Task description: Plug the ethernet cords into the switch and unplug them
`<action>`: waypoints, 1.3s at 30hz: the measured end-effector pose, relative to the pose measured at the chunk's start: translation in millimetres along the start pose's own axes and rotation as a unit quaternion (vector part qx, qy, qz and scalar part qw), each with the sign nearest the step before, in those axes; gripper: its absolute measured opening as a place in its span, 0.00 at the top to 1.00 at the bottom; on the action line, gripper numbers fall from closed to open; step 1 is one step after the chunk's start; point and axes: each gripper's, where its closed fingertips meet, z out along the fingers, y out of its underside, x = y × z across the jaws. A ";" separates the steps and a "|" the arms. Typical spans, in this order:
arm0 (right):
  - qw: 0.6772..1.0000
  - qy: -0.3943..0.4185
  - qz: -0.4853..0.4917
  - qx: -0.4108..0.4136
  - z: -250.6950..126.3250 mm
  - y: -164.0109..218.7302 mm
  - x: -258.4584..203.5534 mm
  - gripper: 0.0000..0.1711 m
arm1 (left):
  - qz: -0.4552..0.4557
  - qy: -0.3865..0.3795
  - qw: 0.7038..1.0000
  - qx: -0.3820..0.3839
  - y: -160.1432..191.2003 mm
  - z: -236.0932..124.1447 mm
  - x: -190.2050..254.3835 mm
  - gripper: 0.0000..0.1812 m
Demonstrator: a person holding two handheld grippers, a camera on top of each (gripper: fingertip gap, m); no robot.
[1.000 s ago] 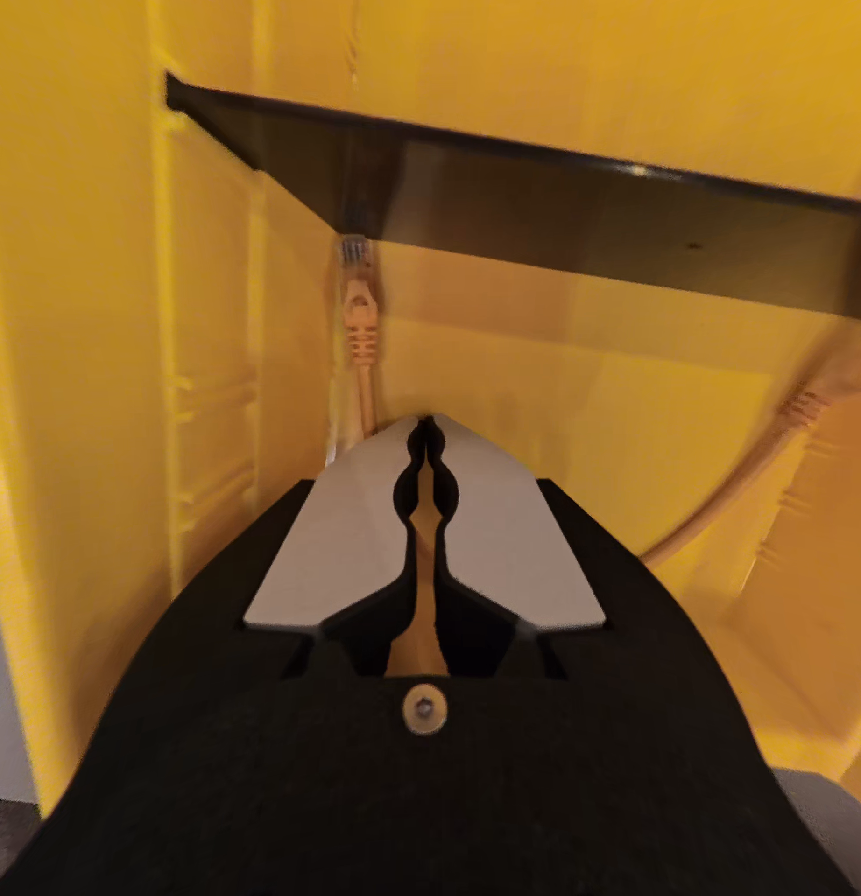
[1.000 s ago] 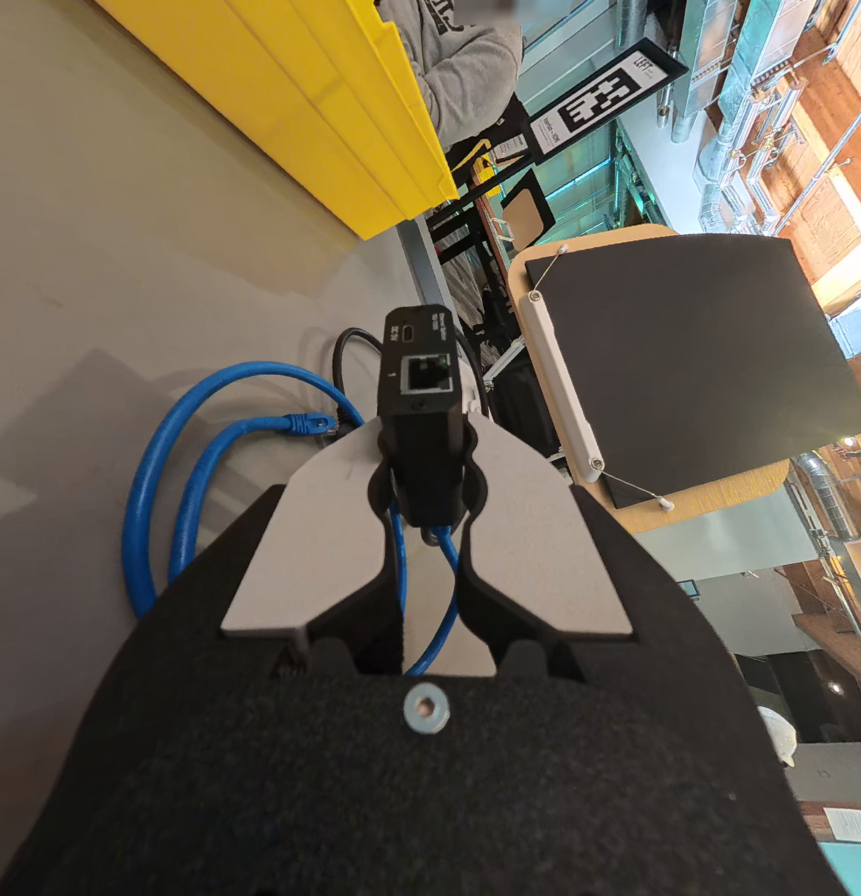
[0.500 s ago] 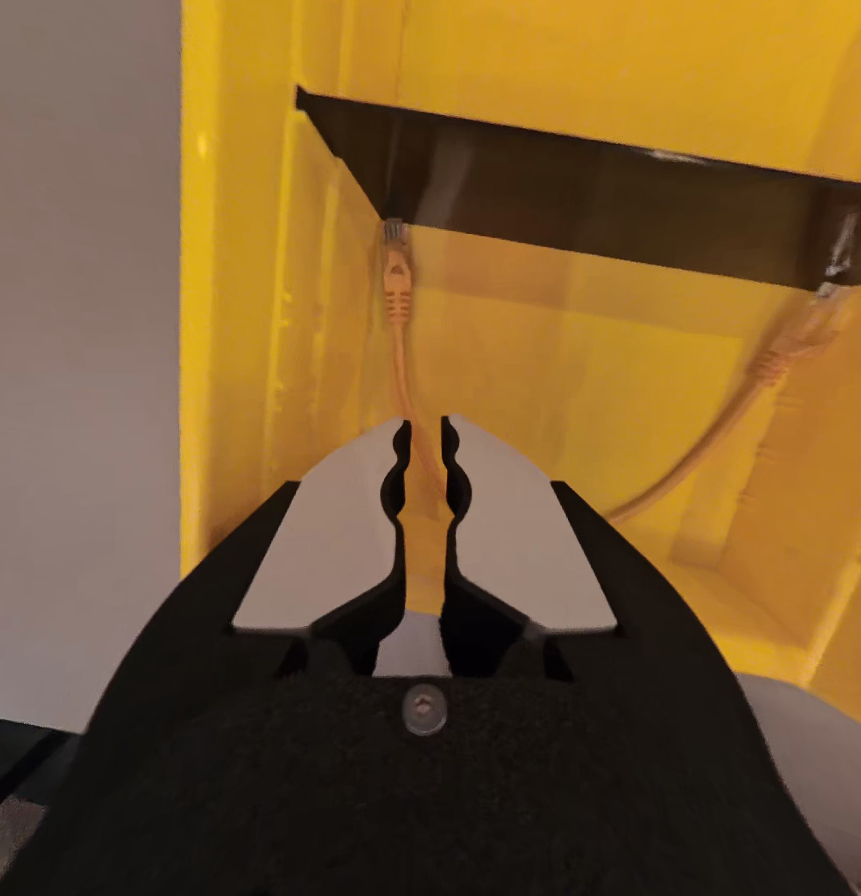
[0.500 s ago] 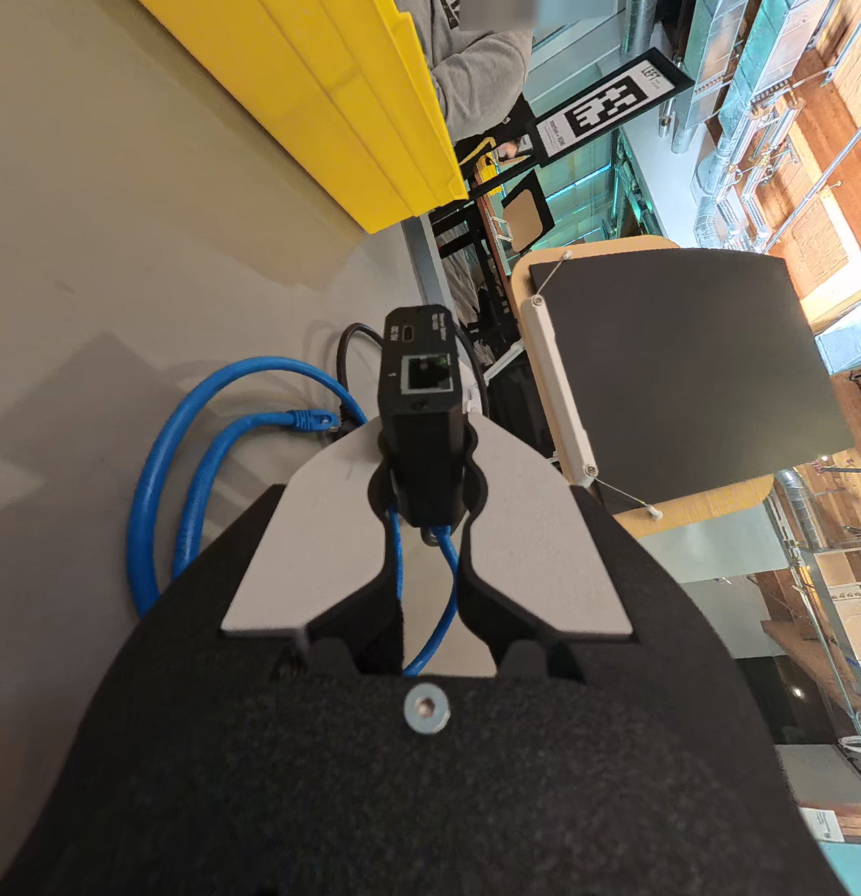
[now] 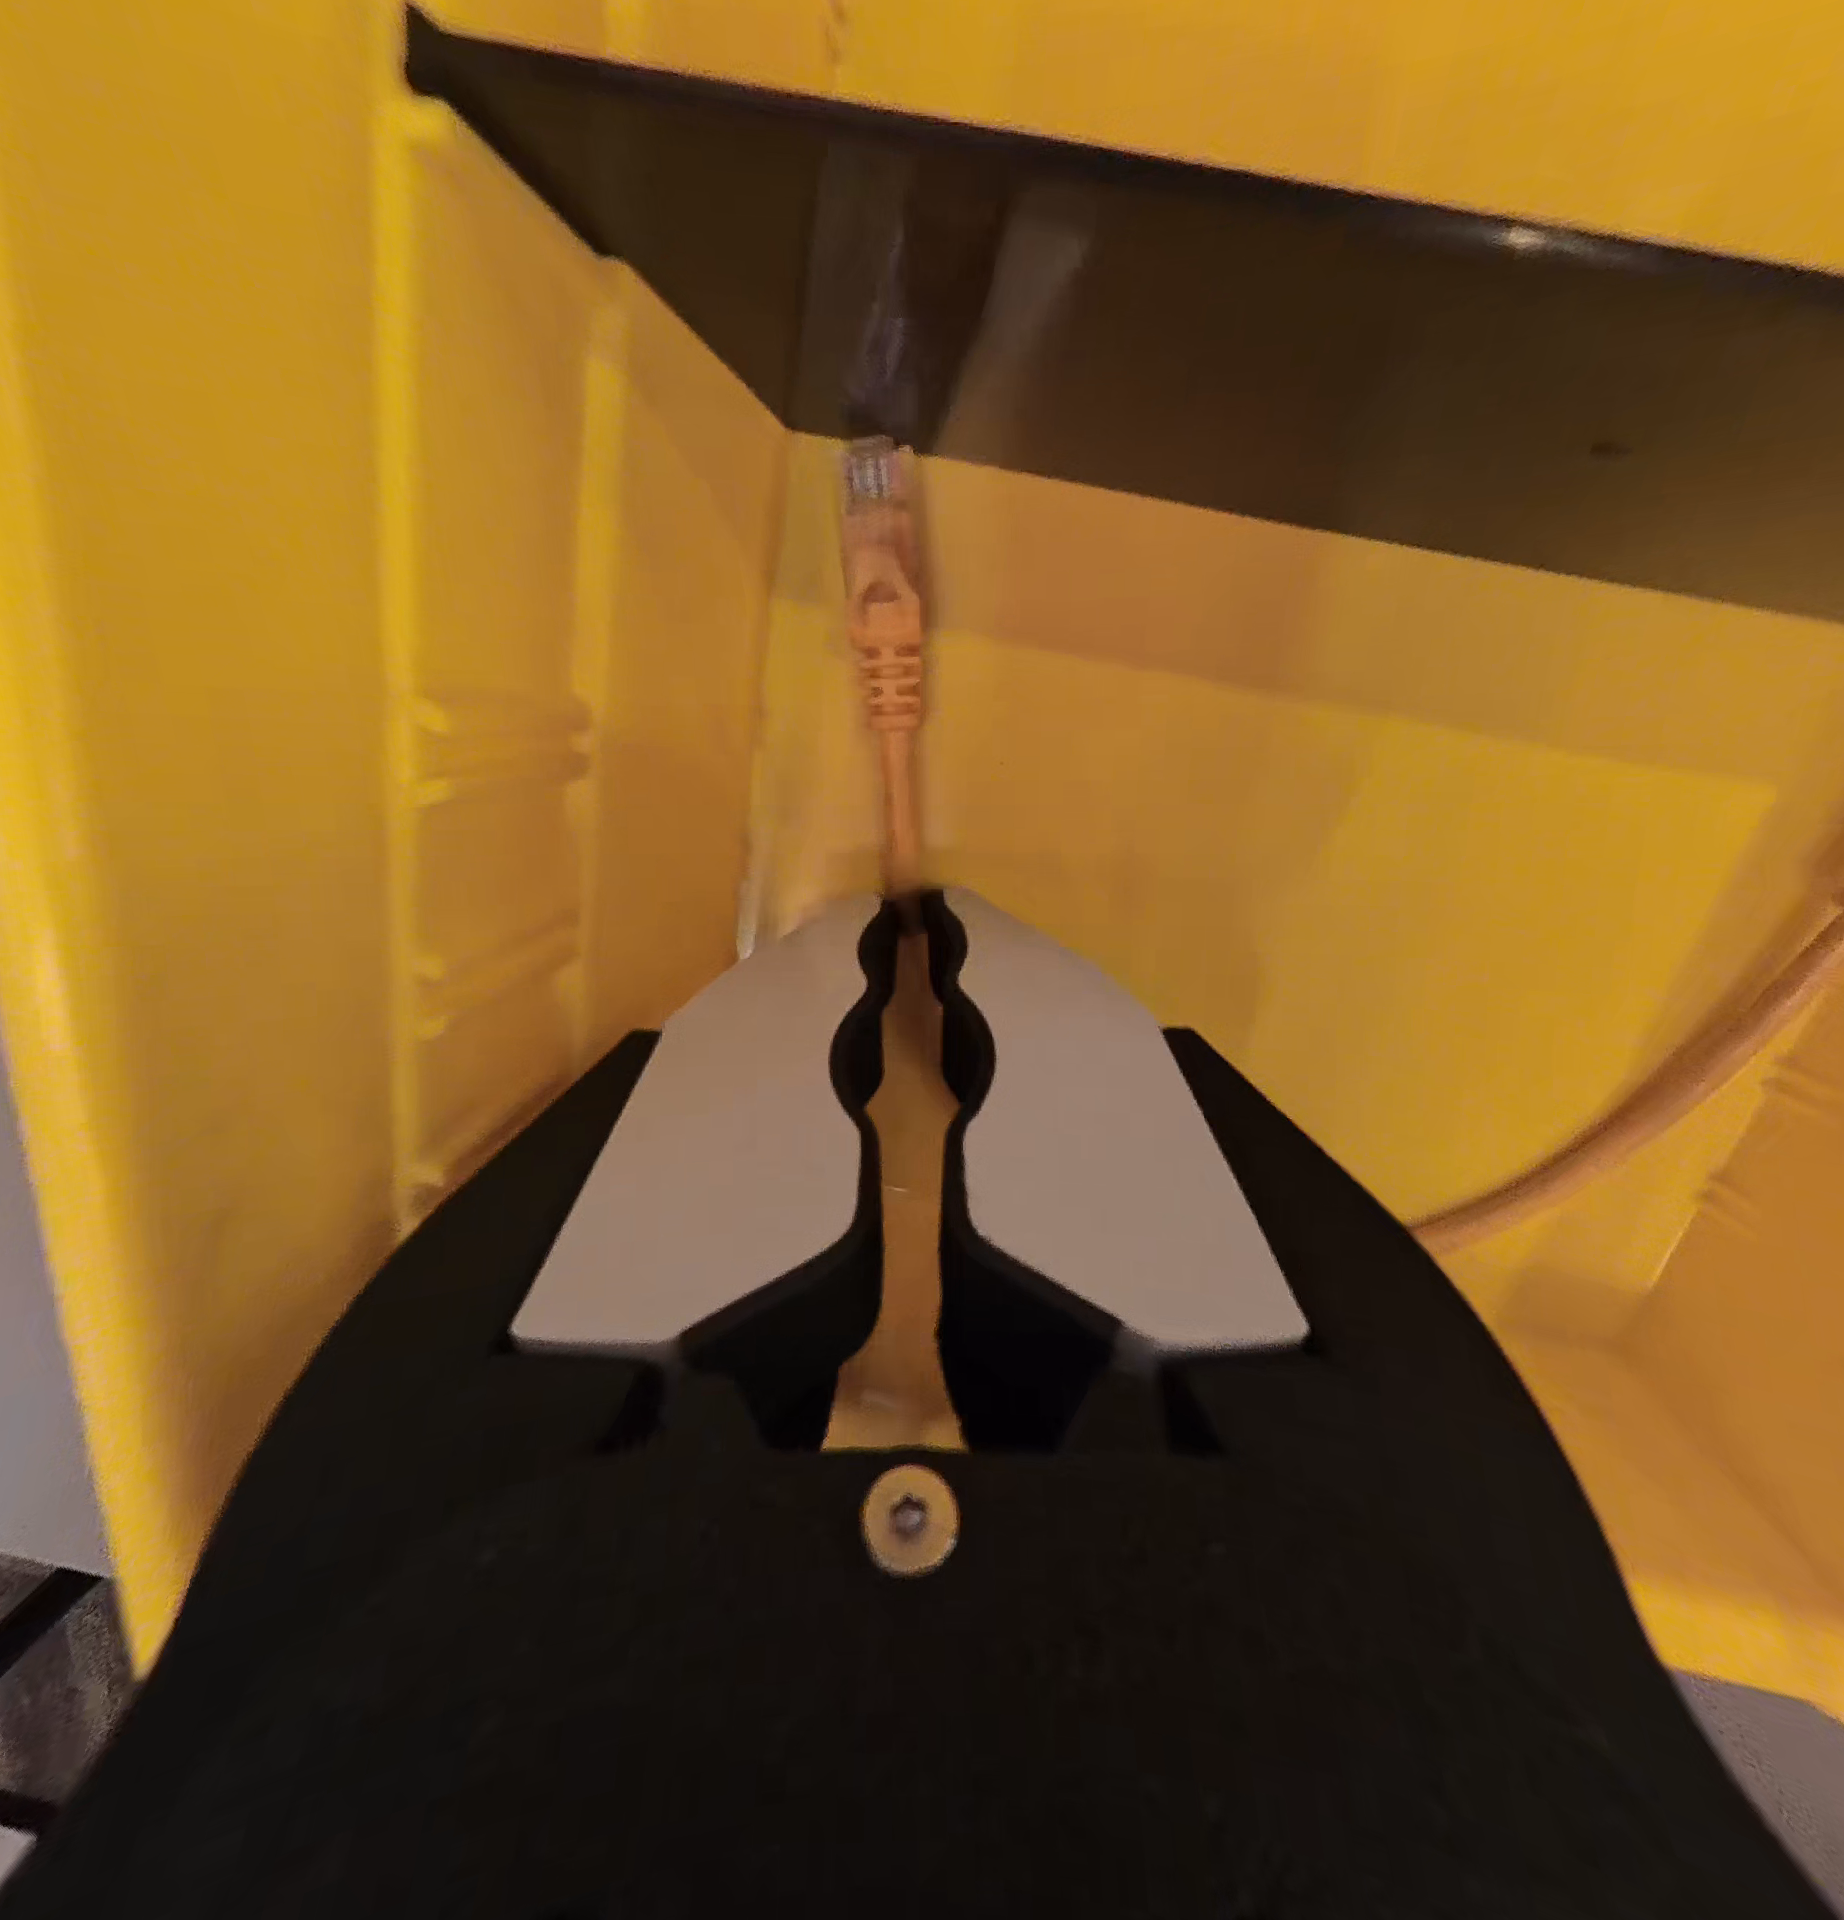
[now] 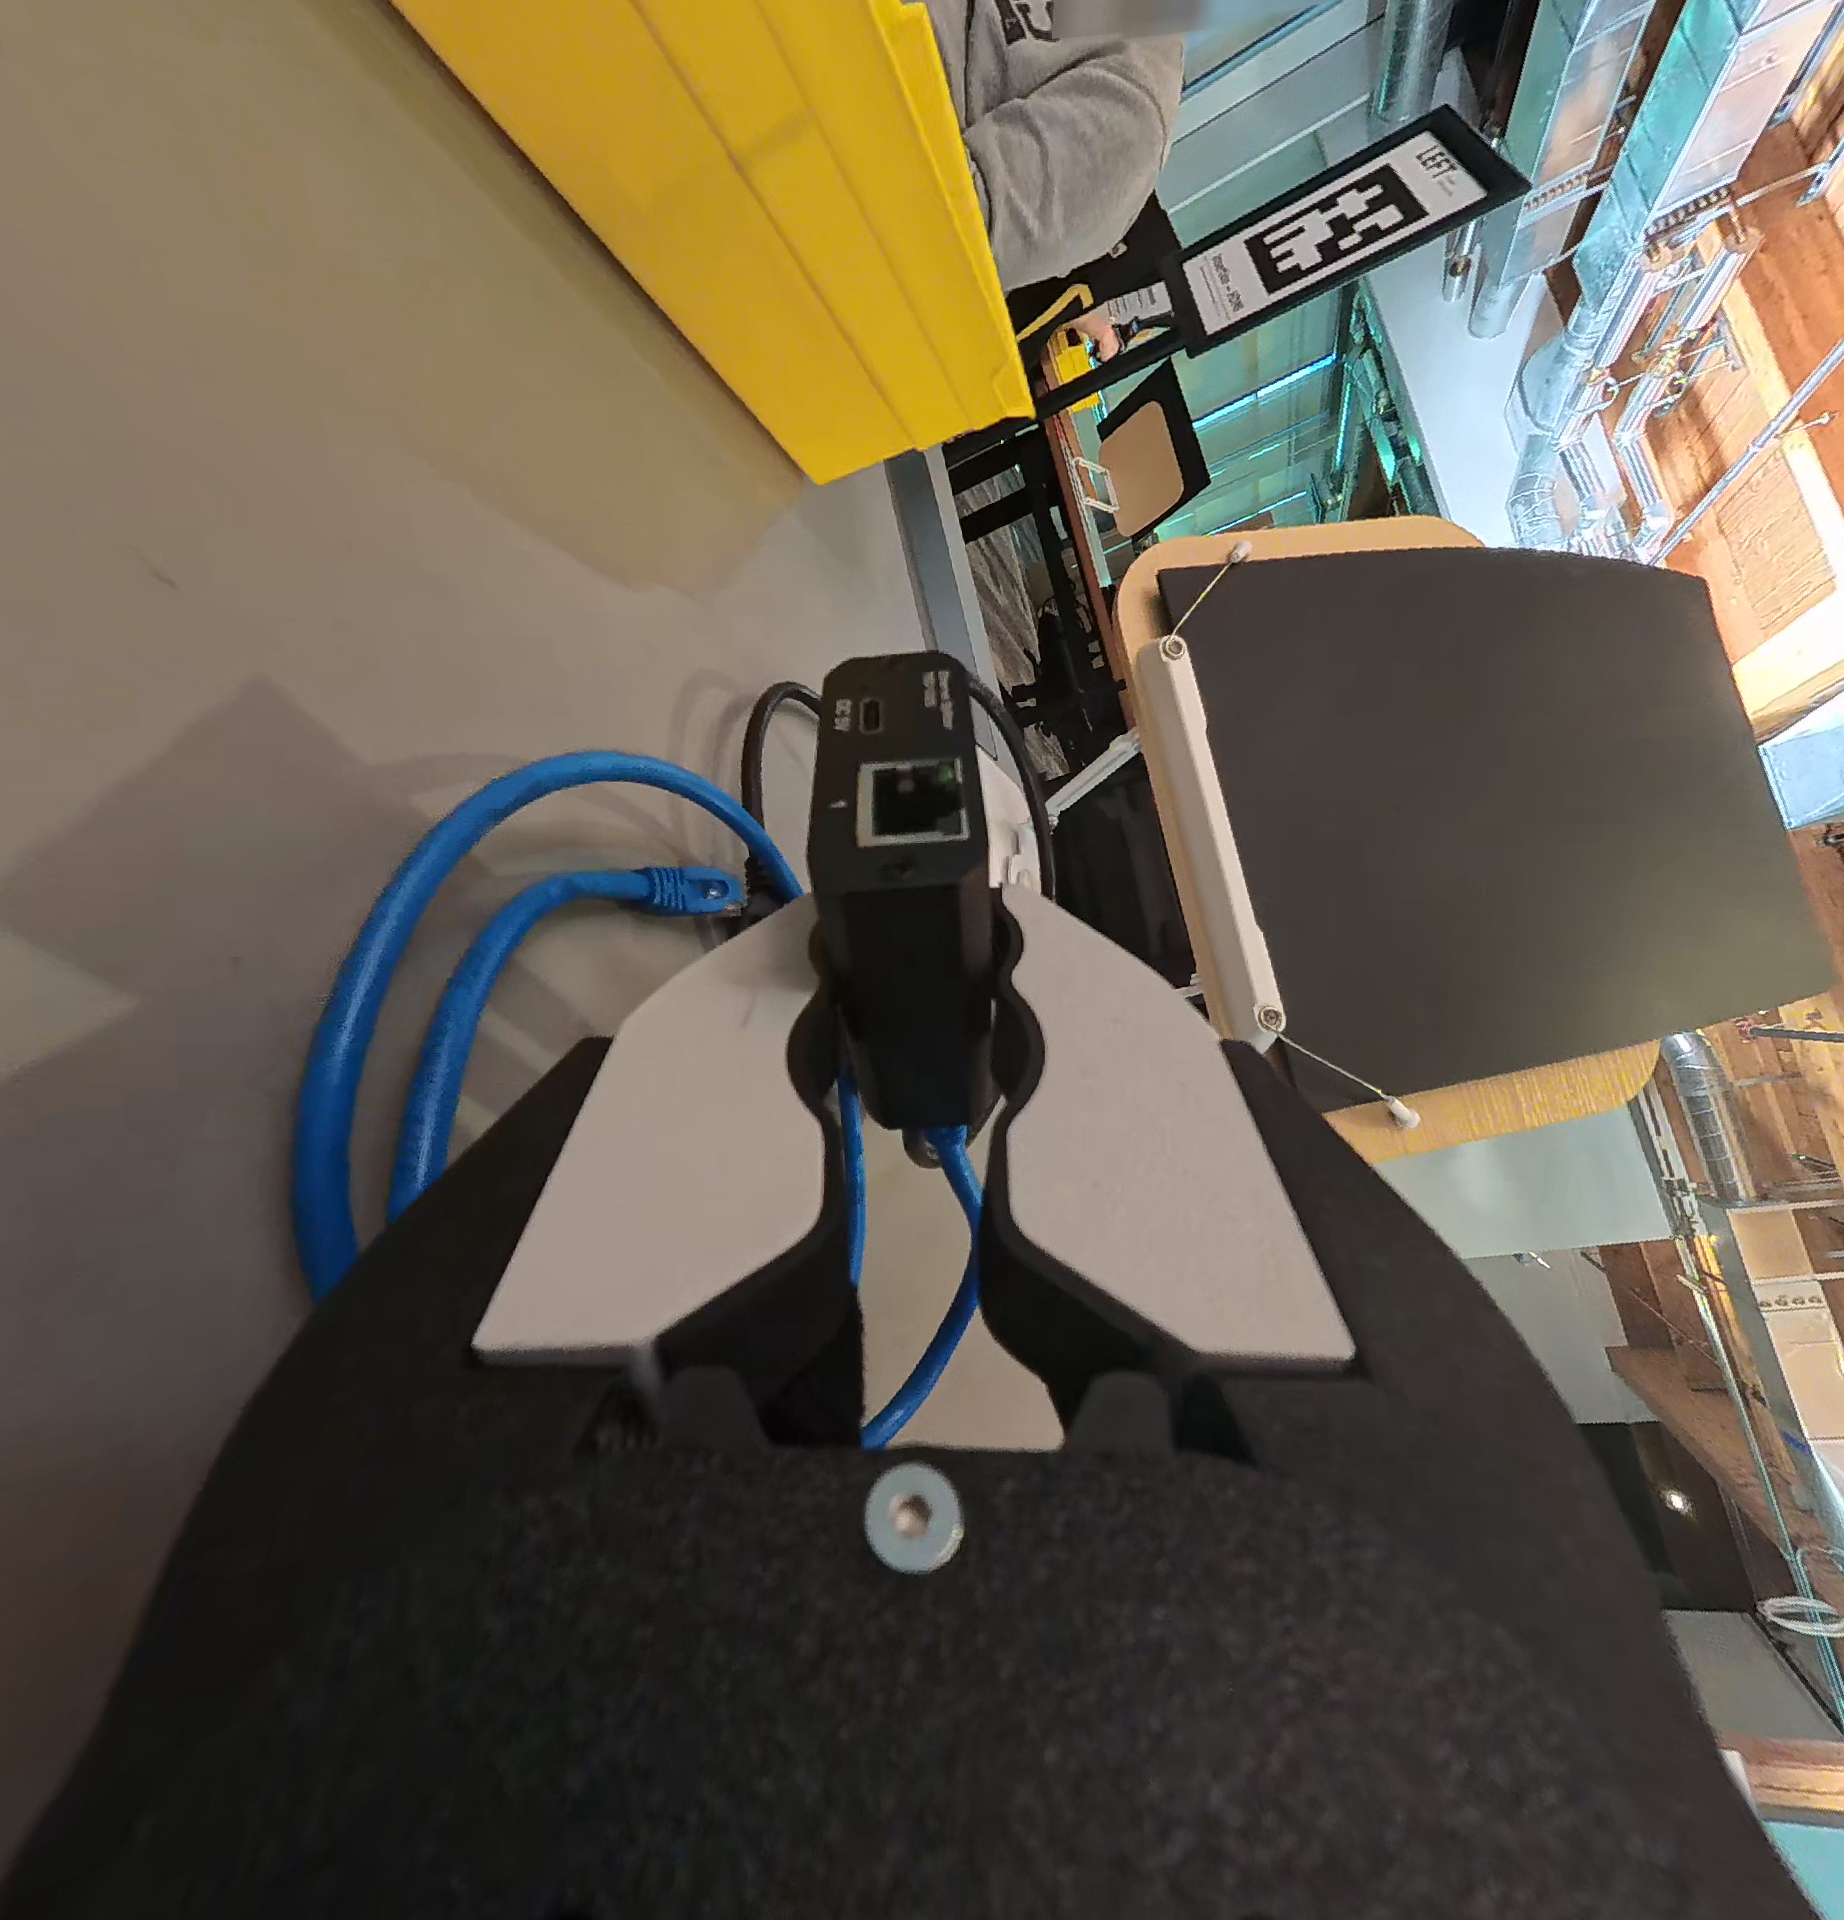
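The orange cord runs up the middle of the left wrist frame inside a yellow bin, its clear-tipped plug pointing up at a black divider; its far part curves off to the right edge. The switch, a small black box, stands at the centre of the right wrist frame, one empty port facing the camera. A blue cord loops at its left, plug lying loose.

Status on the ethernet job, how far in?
Early. Done: right gripper is shut on the small black switch, its front port empty. In hand: left gripper is shut on the orange ethernet cord inside the yellow bin. Left: plugging in and unplugging; the blue ethernet cord's plug lies loose.
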 end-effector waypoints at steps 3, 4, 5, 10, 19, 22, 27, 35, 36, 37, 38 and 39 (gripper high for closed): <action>1.000 0.003 -0.003 -0.001 -0.5 -0.1 1.1 0.86 | 0.013 0.014 1.000 0.003 1.4 -4.8 3.0 0.98; 1.000 0.004 -0.003 -0.001 -0.6 0.3 1.9 0.86 | 0.018 0.020 1.000 0.007 0.8 -10.1 3.7 0.98; 1.000 0.006 -0.004 -0.001 -0.9 0.5 3.0 0.86 | 0.024 0.028 0.999 0.015 -0.6 -18.2 5.0 0.98; 1.000 0.015 -0.007 -0.003 -1.7 1.5 7.0 0.86 | 0.040 0.085 0.990 0.103 -15.3 -98.9 12.2 0.98; 0.999 0.031 -0.012 -0.008 -2.7 3.9 13.6 0.86 | 0.148 0.228 0.923 0.273 29.7 -294.2 57.2 0.98; 0.999 0.034 -0.012 -0.009 -3.0 4.1 14.8 0.86 | 0.181 0.312 0.900 0.245 42.9 -289.2 105.6 0.98; 0.999 0.035 -0.005 -0.007 -3.1 4.5 15.6 0.86 | 0.232 0.383 0.886 0.117 68.1 -192.5 207.7 0.98; 0.999 0.035 0.002 -0.009 -2.6 7.6 17.2 0.86 | 0.366 0.256 0.884 0.141 123.9 -70.3 256.9 0.96; 0.999 0.033 -0.001 -0.010 -2.1 7.6 15.8 0.86 | 0.380 0.253 0.874 0.167 123.4 -71.5 257.8 0.95; 0.999 0.031 -0.003 -0.011 -1.6 7.5 14.7 0.86 | 0.391 0.263 0.860 0.195 123.5 -75.2 261.3 0.94; 0.999 0.031 -0.005 -0.011 -1.3 7.1 13.9 0.86 | 0.403 0.288 0.841 0.217 127.1 -79.8 267.1 0.93; 1.000 0.029 -0.005 -0.011 -1.1 6.7 13.1 0.86 | 0.411 0.315 0.825 0.225 132.0 -82.5 272.2 0.88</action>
